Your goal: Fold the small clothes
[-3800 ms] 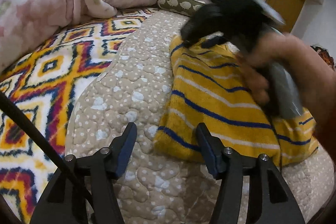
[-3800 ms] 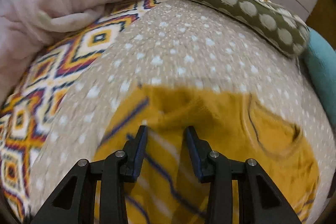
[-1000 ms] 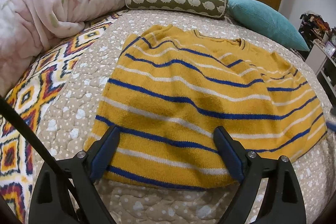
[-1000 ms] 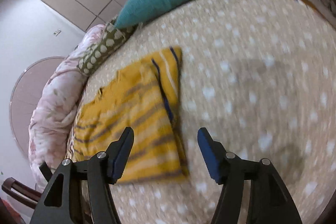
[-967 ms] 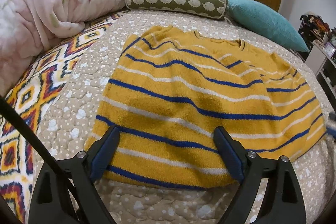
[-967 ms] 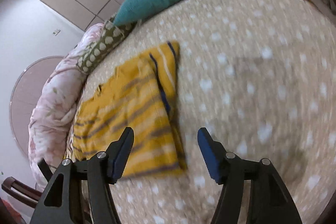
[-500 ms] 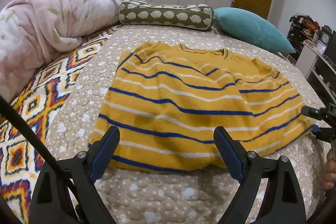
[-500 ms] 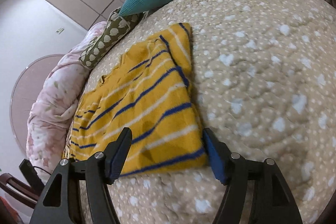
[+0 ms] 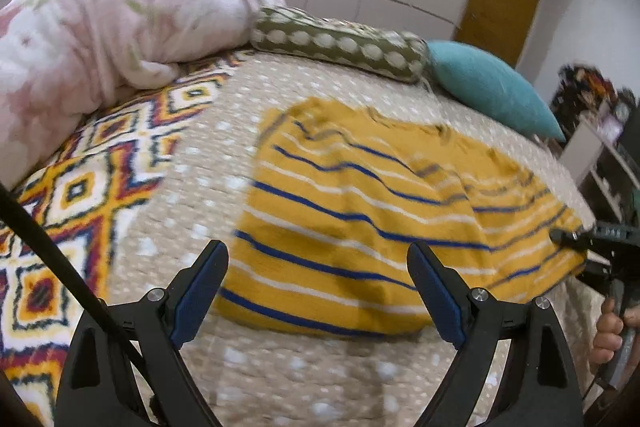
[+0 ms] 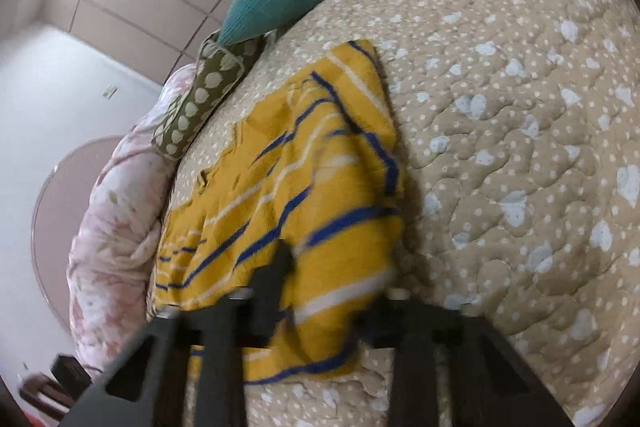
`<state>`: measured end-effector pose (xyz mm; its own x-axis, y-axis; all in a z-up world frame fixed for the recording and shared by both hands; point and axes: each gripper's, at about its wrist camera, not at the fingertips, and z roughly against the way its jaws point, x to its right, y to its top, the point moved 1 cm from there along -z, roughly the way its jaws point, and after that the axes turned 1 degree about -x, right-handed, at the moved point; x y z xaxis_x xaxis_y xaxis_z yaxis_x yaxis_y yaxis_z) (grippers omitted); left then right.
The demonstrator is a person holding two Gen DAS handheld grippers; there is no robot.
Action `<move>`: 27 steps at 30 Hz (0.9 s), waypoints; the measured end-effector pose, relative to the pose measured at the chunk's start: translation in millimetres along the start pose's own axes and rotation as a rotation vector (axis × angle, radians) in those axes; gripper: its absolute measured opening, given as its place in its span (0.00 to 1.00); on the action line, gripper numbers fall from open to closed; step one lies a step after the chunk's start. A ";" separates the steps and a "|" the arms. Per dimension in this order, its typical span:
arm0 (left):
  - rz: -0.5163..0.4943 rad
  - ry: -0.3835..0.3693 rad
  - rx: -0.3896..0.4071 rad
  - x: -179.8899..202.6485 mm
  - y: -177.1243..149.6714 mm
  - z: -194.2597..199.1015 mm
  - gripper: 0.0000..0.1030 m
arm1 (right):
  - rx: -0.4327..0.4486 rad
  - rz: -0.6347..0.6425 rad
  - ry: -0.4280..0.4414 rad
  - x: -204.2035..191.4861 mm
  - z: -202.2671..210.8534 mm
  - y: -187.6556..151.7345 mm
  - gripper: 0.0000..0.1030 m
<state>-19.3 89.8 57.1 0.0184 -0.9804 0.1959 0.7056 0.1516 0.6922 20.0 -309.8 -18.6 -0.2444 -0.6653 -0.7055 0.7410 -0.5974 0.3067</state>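
Observation:
A yellow sweater with blue and white stripes point(image 9: 360, 211) lies spread on the beige quilted bed point(image 9: 224, 163). My left gripper point(image 9: 318, 287) is open and empty, just in front of the sweater's near hem. My right gripper point(image 10: 320, 291) straddles the sweater's right hem corner point(image 10: 320, 267); the frame is blurred, one finger lies over the cloth, and I cannot tell if the jaws are closed. The right gripper also shows at the right edge of the left wrist view point(image 9: 580, 247), at the sweater's corner.
A pink floral duvet point(image 9: 92, 39) is piled at the back left over a colourful patterned blanket point(image 9: 80, 187). A green spotted bolster point(image 9: 336, 43) and a teal pillow point(image 9: 488, 87) lie at the head of the bed. Shelves point(image 9: 604, 155) stand at the right.
My right gripper has moved forward onto the sweater's hem corner, and the cloth there has bunched up. My left gripper has pulled back slightly from the hem and stays open.

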 end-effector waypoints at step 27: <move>0.466 0.099 0.091 -177.7 14.3 31.8 0.88 | -0.195 0.840 -0.179 -286.7 -145.5 -154.7 0.17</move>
<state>-35.0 270.2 54.3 0.3881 -0.8124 0.4353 0.5414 0.5832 0.6057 66.4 38.5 43.2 0.3471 -0.9204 -0.1799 0.8093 0.1970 0.5534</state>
